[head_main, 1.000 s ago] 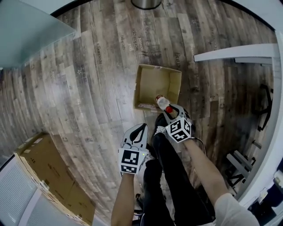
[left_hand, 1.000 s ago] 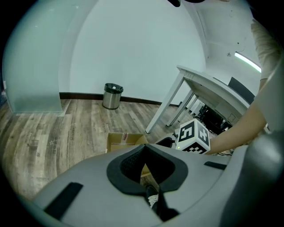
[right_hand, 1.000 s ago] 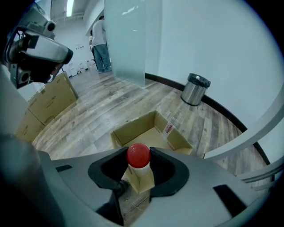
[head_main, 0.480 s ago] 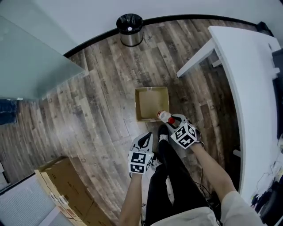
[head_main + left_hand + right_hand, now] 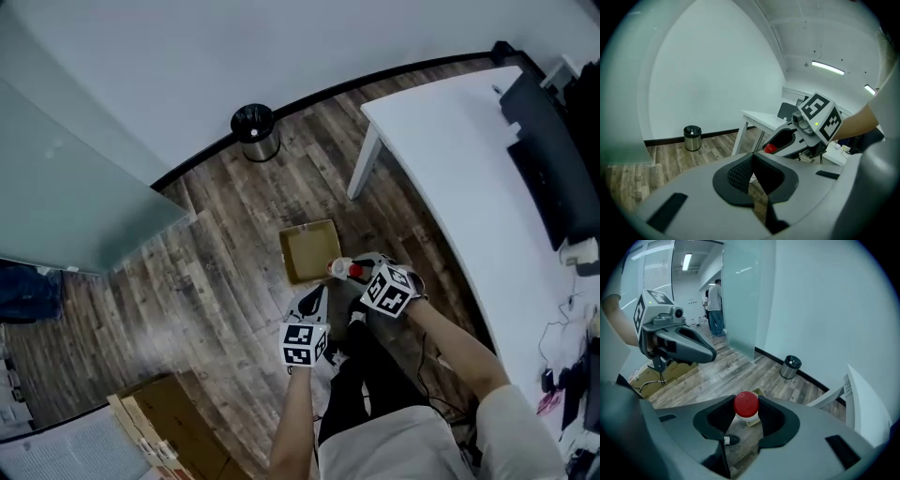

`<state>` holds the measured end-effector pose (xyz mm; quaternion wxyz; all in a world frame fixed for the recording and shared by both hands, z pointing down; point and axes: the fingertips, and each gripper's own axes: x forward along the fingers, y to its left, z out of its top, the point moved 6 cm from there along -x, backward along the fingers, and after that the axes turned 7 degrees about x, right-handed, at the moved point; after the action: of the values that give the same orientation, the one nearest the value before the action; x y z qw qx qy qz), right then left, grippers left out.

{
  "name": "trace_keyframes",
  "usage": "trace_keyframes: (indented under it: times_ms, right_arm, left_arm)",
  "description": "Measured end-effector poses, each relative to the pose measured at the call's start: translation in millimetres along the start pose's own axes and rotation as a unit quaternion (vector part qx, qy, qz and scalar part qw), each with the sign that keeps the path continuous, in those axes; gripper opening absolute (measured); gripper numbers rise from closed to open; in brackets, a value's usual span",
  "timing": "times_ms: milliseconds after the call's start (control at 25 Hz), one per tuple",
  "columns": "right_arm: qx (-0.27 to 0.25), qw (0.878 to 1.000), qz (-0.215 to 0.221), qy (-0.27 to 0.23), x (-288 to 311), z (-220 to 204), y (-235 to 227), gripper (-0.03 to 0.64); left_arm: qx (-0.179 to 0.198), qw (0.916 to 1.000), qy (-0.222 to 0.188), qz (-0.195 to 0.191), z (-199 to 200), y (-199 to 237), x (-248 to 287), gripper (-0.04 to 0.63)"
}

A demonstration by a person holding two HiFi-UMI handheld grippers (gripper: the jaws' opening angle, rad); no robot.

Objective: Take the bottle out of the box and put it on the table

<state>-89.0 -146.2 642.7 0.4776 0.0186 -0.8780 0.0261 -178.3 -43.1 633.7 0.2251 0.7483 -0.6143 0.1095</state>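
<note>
My right gripper [image 5: 364,274] is shut on a clear bottle [image 5: 342,269] just below its red cap [image 5: 746,403]; the cap stands up between the two pads. The bottle hangs well above the open cardboard box [image 5: 309,251] on the wooden floor. My left gripper [image 5: 315,300] is beside it on the left, jaws shut and empty, with the pads meeting [image 5: 752,174]. The left gripper view shows the right gripper [image 5: 785,140] and the red cap [image 5: 769,148] ahead. The white table [image 5: 469,159] stands to the right.
A black-lined metal bin [image 5: 253,131] stands by the wall. A frosted glass partition [image 5: 66,206] fills the left. A large cardboard carton [image 5: 159,431] lies at lower left. Dark gear [image 5: 548,141] sits on the table's far side. People stand in the far room [image 5: 715,305].
Both grippers have risen a long way from the floor, the right one carrying the bottle up out of the box. The box looks smaller and the table has come into view.
</note>
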Motion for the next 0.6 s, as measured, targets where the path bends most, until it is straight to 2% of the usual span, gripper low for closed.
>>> trace_keyframes:
  times_ms: [120,240,440,600]
  right_arm:
    - [-0.016,1.000,-0.001,0.001,-40,15,12,0.179]
    - [-0.031,0.999,-0.006,0.011,-76,27,14,0.180]
    - [-0.045,0.999,-0.005,0.022,-121,38,21,0.180]
    - [-0.037,0.999,-0.018,0.011,-156,37,18,0.180]
  left_arm:
    - [-0.008,0.9999,-0.005,-0.011,19,-15,-11,0.015]
    - [-0.014,0.9989,0.000,-0.045,34,-32,-13,0.014]
    - [0.004,0.9981,0.002,-0.062,60,-56,-28,0.014]
    - [0.027,0.9971,-0.003,-0.071,84,-75,-32,0.015]
